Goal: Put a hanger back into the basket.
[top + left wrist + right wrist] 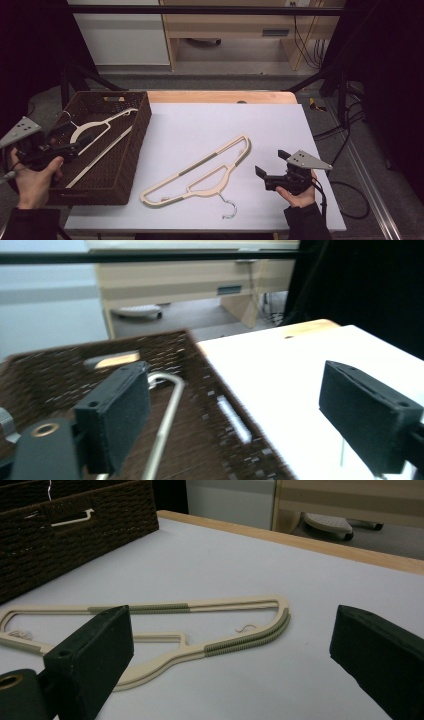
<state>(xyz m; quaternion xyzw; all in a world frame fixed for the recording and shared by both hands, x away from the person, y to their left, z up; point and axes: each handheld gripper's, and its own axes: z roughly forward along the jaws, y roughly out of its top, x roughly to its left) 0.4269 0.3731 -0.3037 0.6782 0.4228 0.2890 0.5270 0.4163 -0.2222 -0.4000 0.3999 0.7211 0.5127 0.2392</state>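
hanger [200, 175] lies flat on the white table [200, 125], near side, centre, metal hook [229, 207] pointing at the near edge, well clear of the basket. the right gripper [270, 168] sits just right of it, jaws wide apart, nothing between them; in the right gripper view the hanger [150, 630] sits ahead and low between the two black jaws, untouched. likely next is a grab on this hanger to move it to the basket.

risks from here: the hanger is thin and flat against the table, so the jaws could skid over it or push it away toward the left rather than get under it. a pinch on one arm only would let it swing and droop, hook side down. the hook is close to the near table edge, and a nudge could slide it over.

farther left, the left gripper [75, 145] is held over the near part of the woven basket [142, 130], jaws spread wide, holding nothing; the left gripper view shows them apart with the basket wall [210, 390] below. a second hanger [100, 132] already lies in the basket, leaning diagonally, its far end riding on the rim. that one could hook or block the next hanger coming in, or get knocked out over the rim. the left hand also sits in the drop path, so the two grippers could clash over the basket. basket walls are tall, so a low carry would catch the hanger on the right wall.
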